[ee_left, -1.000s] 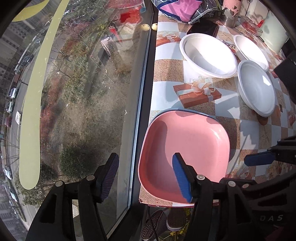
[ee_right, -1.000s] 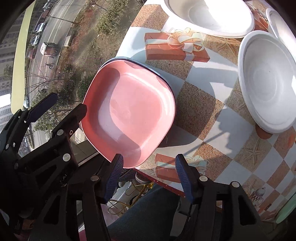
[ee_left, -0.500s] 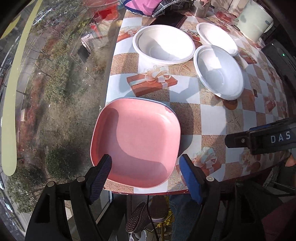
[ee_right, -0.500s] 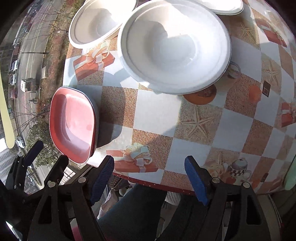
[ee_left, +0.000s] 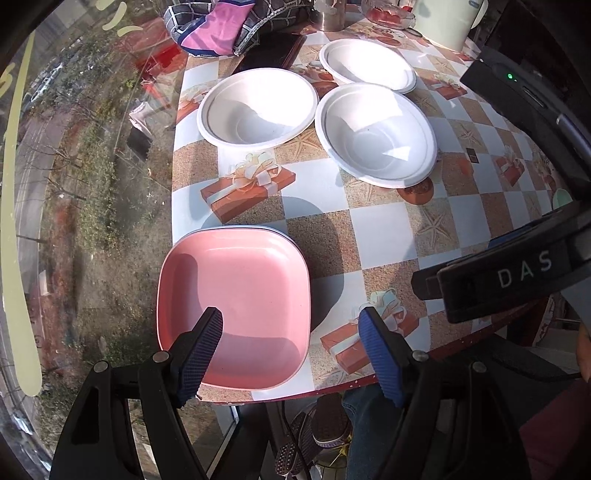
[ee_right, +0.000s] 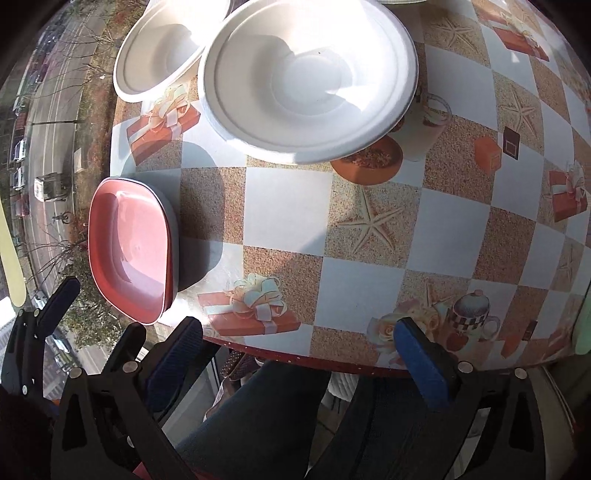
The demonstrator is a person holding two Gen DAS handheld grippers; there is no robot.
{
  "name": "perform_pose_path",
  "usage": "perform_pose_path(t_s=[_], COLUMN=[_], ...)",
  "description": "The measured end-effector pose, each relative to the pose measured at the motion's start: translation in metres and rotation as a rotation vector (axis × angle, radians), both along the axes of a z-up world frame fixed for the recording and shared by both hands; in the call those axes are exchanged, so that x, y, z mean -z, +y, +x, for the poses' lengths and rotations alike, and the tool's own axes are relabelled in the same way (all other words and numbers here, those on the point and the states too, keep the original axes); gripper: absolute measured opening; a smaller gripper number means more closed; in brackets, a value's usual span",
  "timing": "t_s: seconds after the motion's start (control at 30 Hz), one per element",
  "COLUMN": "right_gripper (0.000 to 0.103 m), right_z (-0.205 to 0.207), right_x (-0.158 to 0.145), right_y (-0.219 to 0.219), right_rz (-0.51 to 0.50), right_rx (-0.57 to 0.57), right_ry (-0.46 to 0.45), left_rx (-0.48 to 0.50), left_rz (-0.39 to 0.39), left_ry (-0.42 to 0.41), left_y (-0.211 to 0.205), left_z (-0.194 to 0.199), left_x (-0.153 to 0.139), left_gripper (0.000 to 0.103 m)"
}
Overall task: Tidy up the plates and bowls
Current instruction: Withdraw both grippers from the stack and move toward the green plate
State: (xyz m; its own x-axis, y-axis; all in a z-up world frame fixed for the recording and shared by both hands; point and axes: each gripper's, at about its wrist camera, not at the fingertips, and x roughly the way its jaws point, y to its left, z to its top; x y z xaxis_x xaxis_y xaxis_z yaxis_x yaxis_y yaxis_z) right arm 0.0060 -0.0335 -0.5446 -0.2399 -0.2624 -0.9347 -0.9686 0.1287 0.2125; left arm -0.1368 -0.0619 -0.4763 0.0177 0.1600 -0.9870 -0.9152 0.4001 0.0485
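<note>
A pink square plate (ee_left: 236,302) lies stacked on a pale plate at the table's near left corner; it also shows in the right wrist view (ee_right: 129,251). Three white bowls stand farther back: one at left (ee_left: 258,107), one at right (ee_left: 376,136), one behind (ee_left: 369,64). The nearest bowl fills the top of the right wrist view (ee_right: 306,81). My left gripper (ee_left: 291,354) is open and empty, above the plate's near edge. My right gripper (ee_right: 299,354) is open and empty at the table's front edge.
The table (ee_left: 384,236) has a checkered cloth with gift-box prints and stands against a window (ee_left: 74,184) on the left. A folded cloth (ee_left: 229,22), a metal cup (ee_left: 328,14) and a pale jug (ee_left: 439,22) stand at the back. The person's legs are below the front edge.
Both grippers have pulled back and swung right. The left one is no longer over the window side but centred behind the pink plate. The right one has left the plate and faces the white bowls.
</note>
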Motion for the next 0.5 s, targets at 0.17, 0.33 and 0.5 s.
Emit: perform_pose_path(t_s=[0.17, 0.33, 0.5], right_gripper=[0.103, 0.103, 0.103], right_z=[0.006, 0.015, 0.028], right_x=[-0.019, -0.015, -0.015], right_y=[0.008, 0.005, 0.003], right_rz=[0.106, 0.090, 0.056], right_rx=[0.031, 0.065, 0.109], right_ry=[-0.002, -0.006, -0.007], left_rx=[-0.009, 0.001, 0.020], left_rz=[0.015, 0.019, 0.027], left_ry=[-0.001, 0.002, 0.007], left_y=[-0.001, -0.002, -0.002], left_z=[-0.002, 0.000, 0.005], left_x=[-0.003, -0.004, -0.006], left_gripper=[0.079, 0.079, 0.079])
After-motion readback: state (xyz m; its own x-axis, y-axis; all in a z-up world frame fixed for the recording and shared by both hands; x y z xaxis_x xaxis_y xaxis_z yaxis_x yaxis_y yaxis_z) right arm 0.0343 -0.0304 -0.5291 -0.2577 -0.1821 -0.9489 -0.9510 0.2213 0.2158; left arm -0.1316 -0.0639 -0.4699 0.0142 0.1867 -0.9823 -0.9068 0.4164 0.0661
